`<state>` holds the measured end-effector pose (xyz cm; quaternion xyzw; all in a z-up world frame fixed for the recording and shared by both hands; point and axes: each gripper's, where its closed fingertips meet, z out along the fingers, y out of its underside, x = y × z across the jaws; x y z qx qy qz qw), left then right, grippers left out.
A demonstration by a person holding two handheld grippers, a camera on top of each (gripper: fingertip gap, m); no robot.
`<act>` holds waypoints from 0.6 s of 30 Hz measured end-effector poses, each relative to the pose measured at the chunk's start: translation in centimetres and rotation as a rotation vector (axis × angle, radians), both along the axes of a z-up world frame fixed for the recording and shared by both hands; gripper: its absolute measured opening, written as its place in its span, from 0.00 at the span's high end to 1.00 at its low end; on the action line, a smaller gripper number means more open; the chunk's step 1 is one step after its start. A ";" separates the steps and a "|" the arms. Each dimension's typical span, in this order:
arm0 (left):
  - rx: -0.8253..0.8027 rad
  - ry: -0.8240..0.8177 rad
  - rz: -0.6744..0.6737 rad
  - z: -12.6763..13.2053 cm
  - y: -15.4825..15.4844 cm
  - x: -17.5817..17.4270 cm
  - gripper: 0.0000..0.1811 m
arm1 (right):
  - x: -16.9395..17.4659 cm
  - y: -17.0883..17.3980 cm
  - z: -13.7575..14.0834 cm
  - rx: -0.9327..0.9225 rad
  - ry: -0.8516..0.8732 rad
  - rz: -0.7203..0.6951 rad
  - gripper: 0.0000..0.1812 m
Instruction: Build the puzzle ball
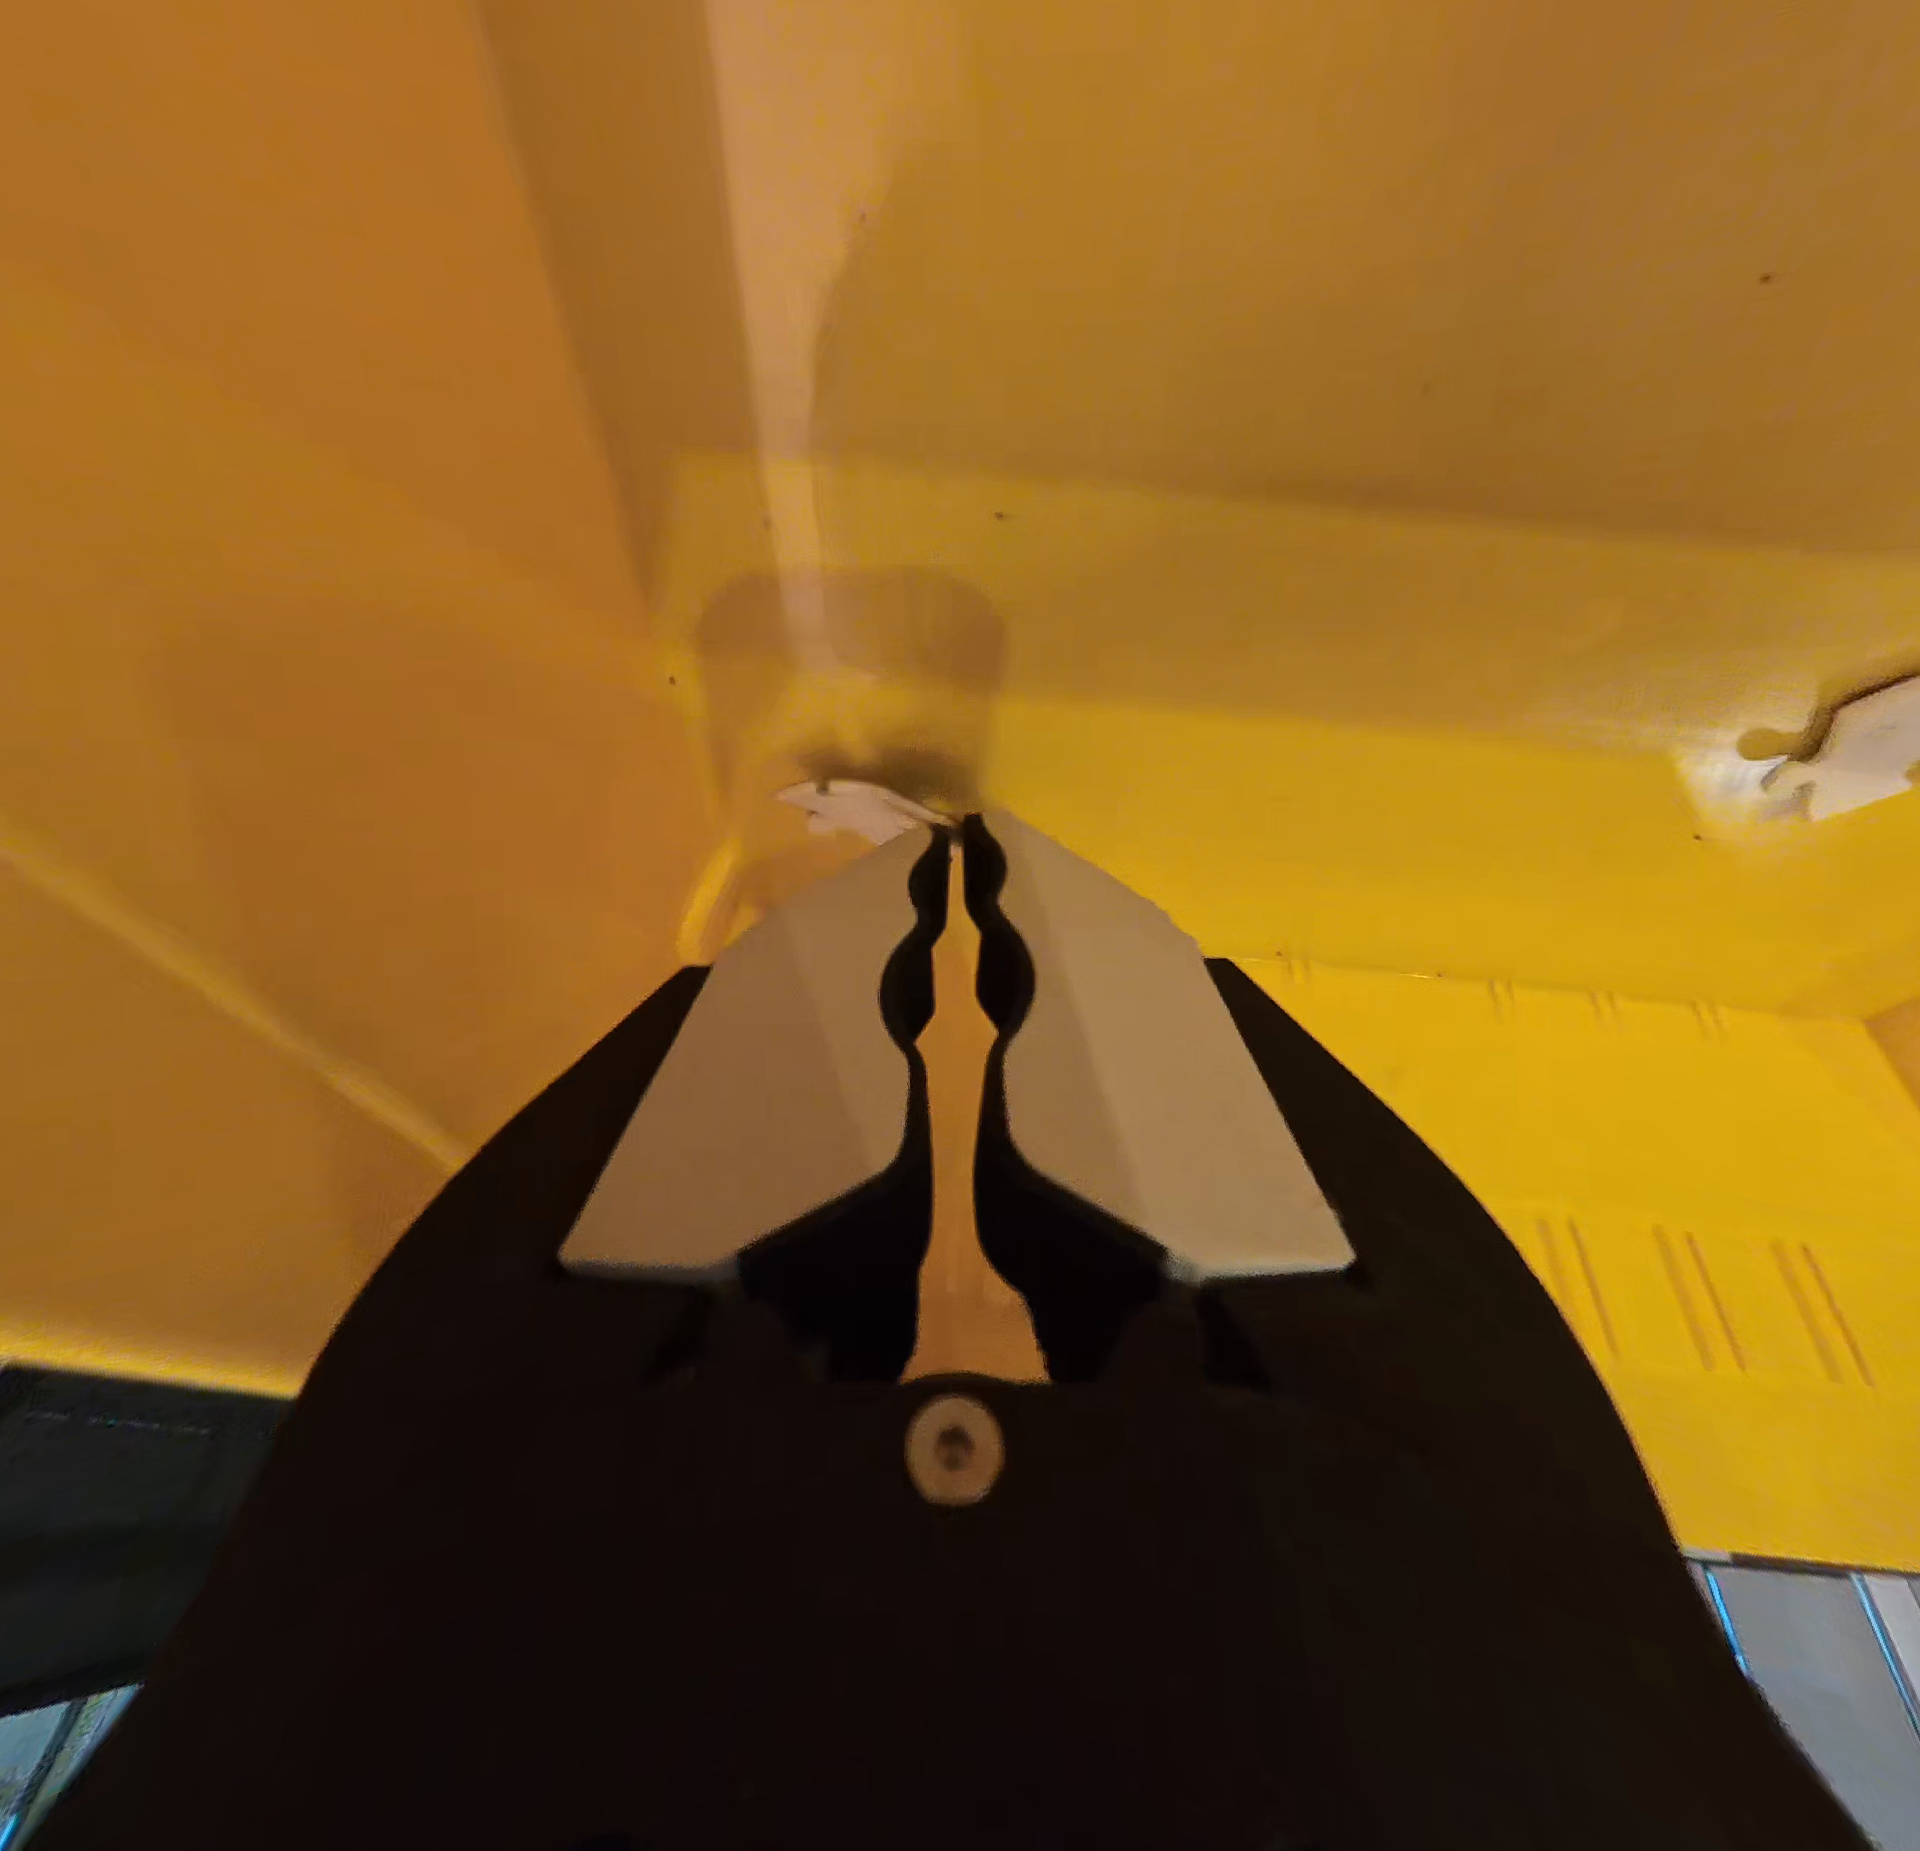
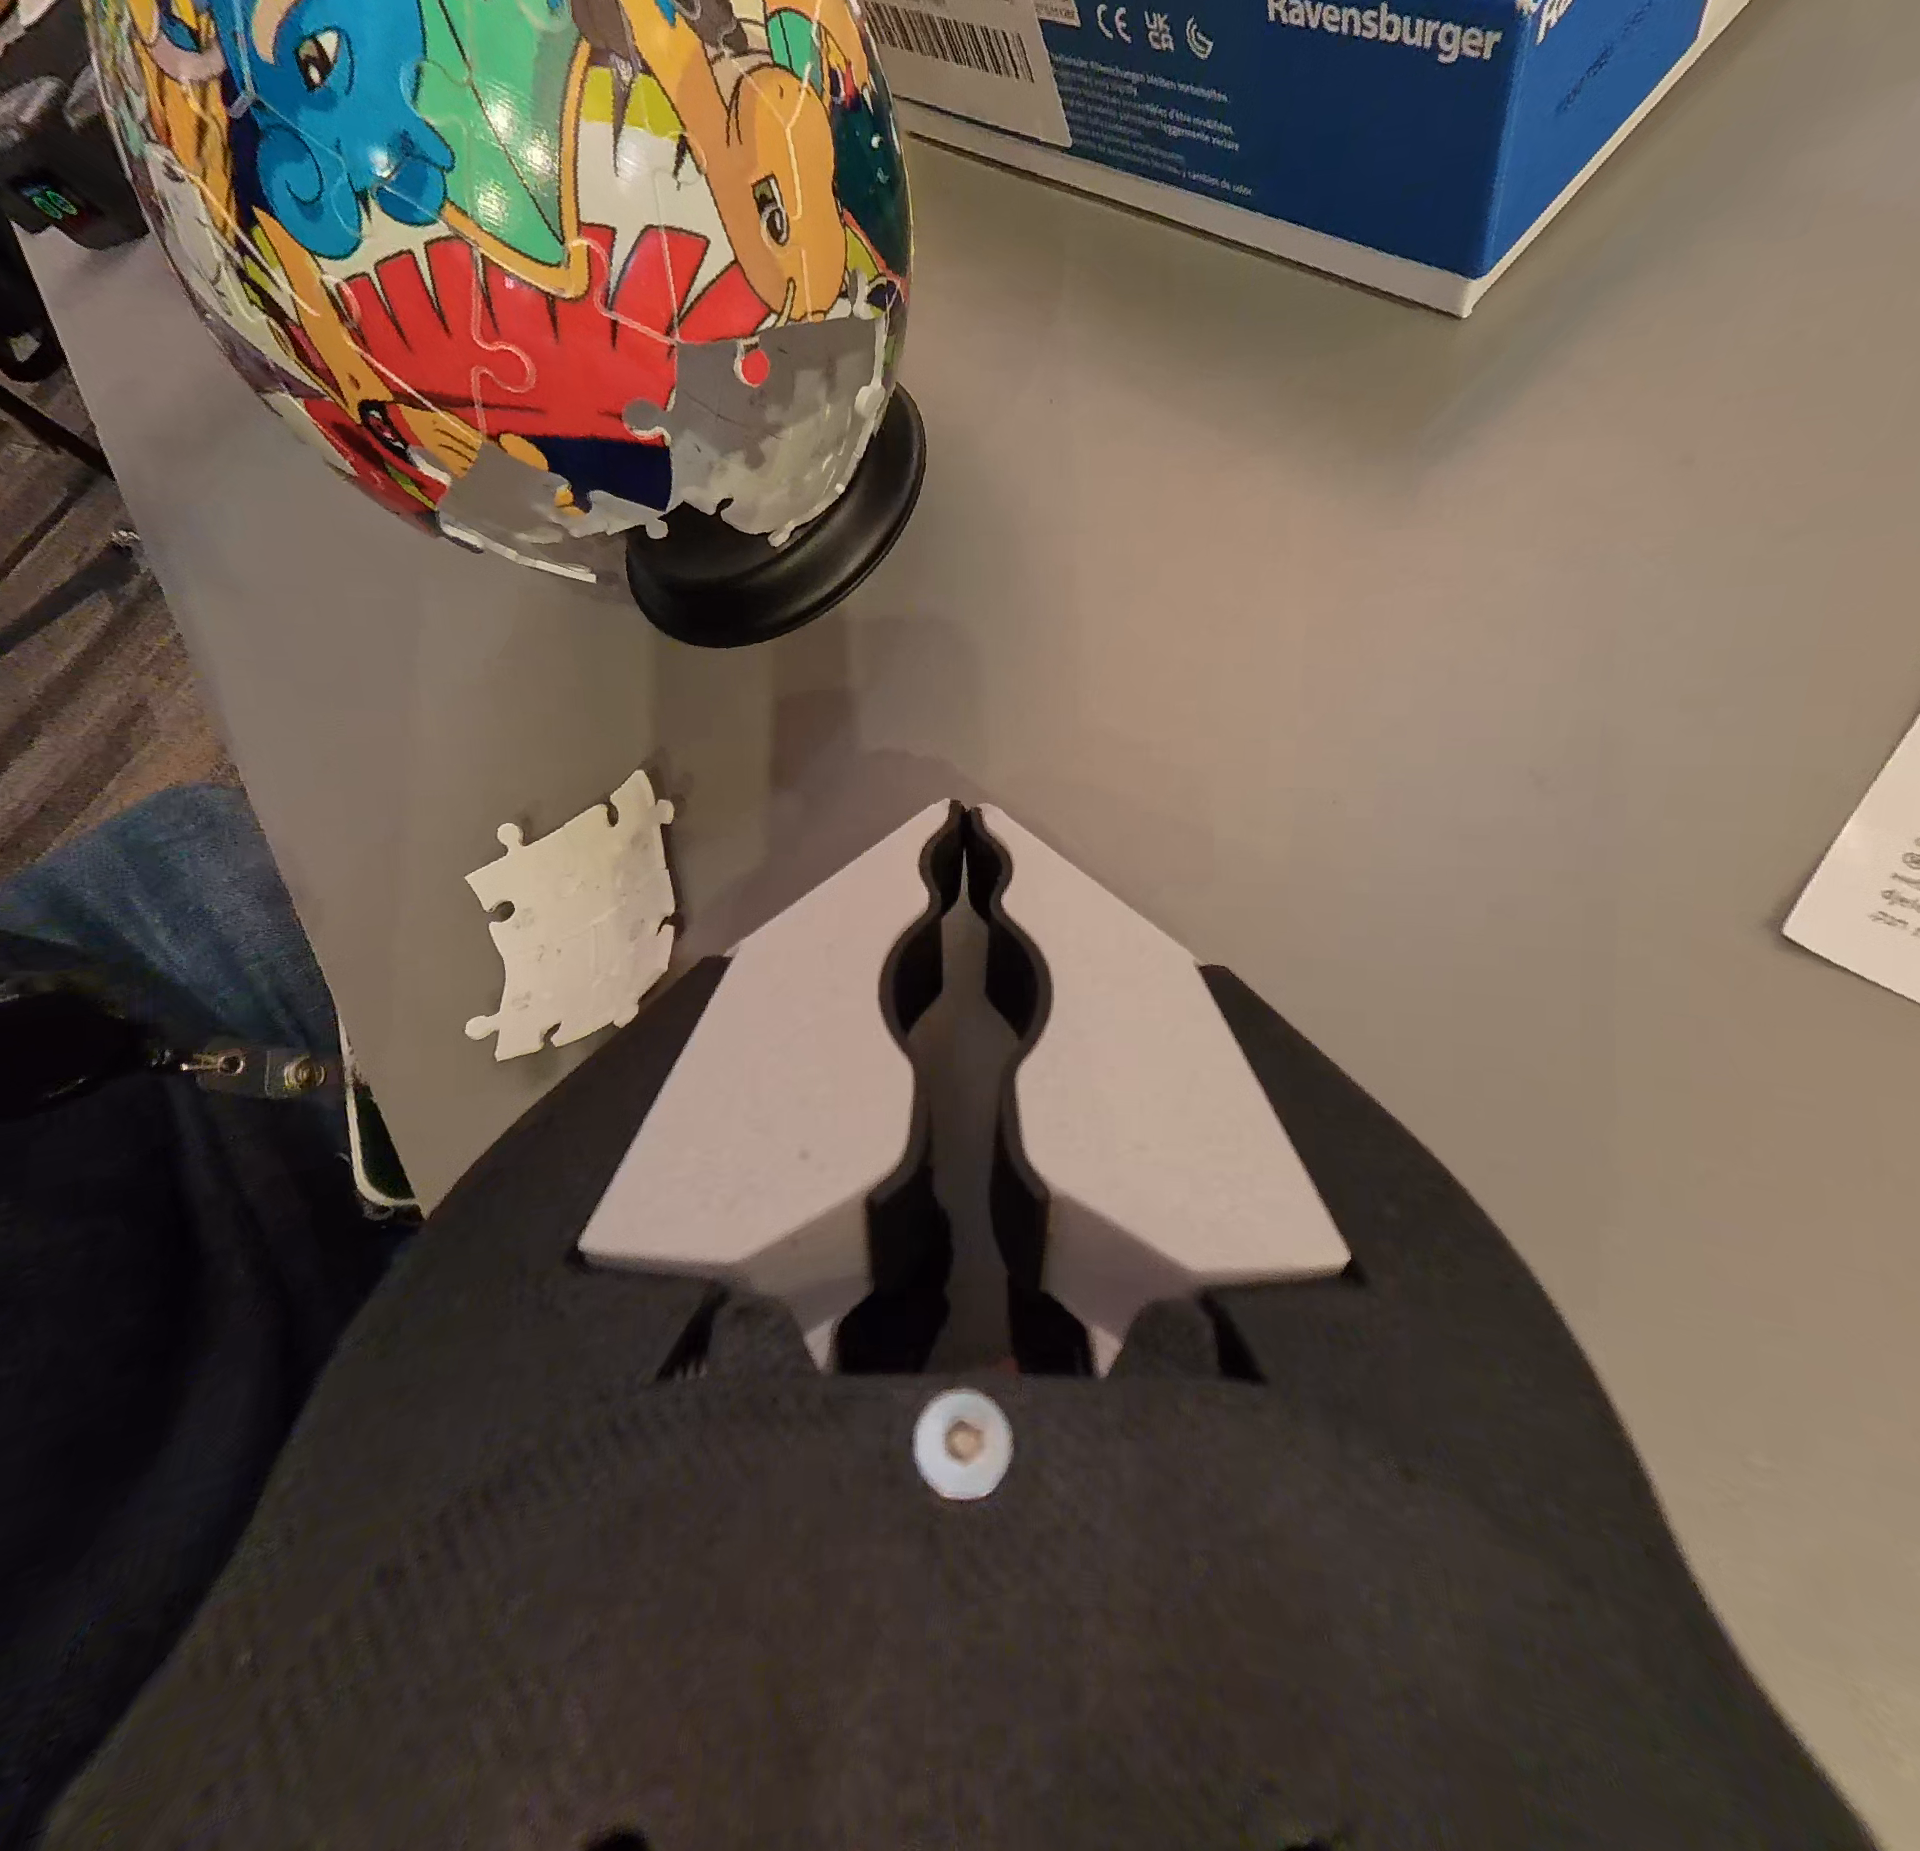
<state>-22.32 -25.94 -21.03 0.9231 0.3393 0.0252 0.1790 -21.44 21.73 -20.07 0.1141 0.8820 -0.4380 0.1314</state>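
Observation:
In the left wrist view my left gripper (image 1: pixel 956 822) reaches into a yellow bin (image 1: pixel 1351 606). Its jaws are closed on the edge of a white puzzle piece (image 1: pixel 847 809) at the bin's floor. A second white piece (image 1: pixel 1839 752) lies in the bin at the right. In the right wrist view the colourful puzzle ball (image 2: pixel 499 222) sits on a black ring stand (image 2: pixel 790 565) at the upper left. My right gripper (image 2: pixel 964 827) is shut and empty, above the grey table (image 2: pixel 1351 658) in front of the ball. A white patch of joined pieces (image 2: pixel 577 928) lies face down to its left.
A blue puzzle box (image 2: pixel 1351 76) stands at the back right of the table. A white paper sheet (image 2: pixel 1870 887) lies at the right edge. A person's blue-trousered leg (image 2: pixel 156 887) and dark clothing are at the left, past the table's edge.

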 end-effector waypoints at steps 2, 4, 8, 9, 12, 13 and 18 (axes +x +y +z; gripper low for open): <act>-0.007 0.020 0.003 0.3 -0.2 0.1 1.00 | 0.0 0.0 0.1 -0.007 -0.007 -0.002 1.00; 0.005 0.039 0.023 0.5 0.0 0.4 1.00 | -0.1 0.0 0.2 -0.013 -0.012 -0.002 1.00; 0.034 0.169 0.035 2.9 1.3 0.1 1.00 | -0.3 0.1 0.8 -0.048 -0.039 -0.011 1.00; 0.041 0.223 0.035 4.2 1.9 0.1 1.00 | -0.4 0.2 1.2 -0.067 -0.055 -0.020 1.00; 0.093 0.418 0.028 9.3 5.6 0.1 1.00 | -1.0 0.6 2.9 -0.118 -0.068 -0.039 1.00; 0.102 0.493 0.024 11.4 7.2 0.3 1.00 | -1.2 0.6 4.2 -0.153 -0.067 -0.046 1.00; 0.166 0.790 -0.105 19.9 19.0 4.0 1.00 | 0.1 1.2 10.0 -0.293 -0.070 -0.009 1.00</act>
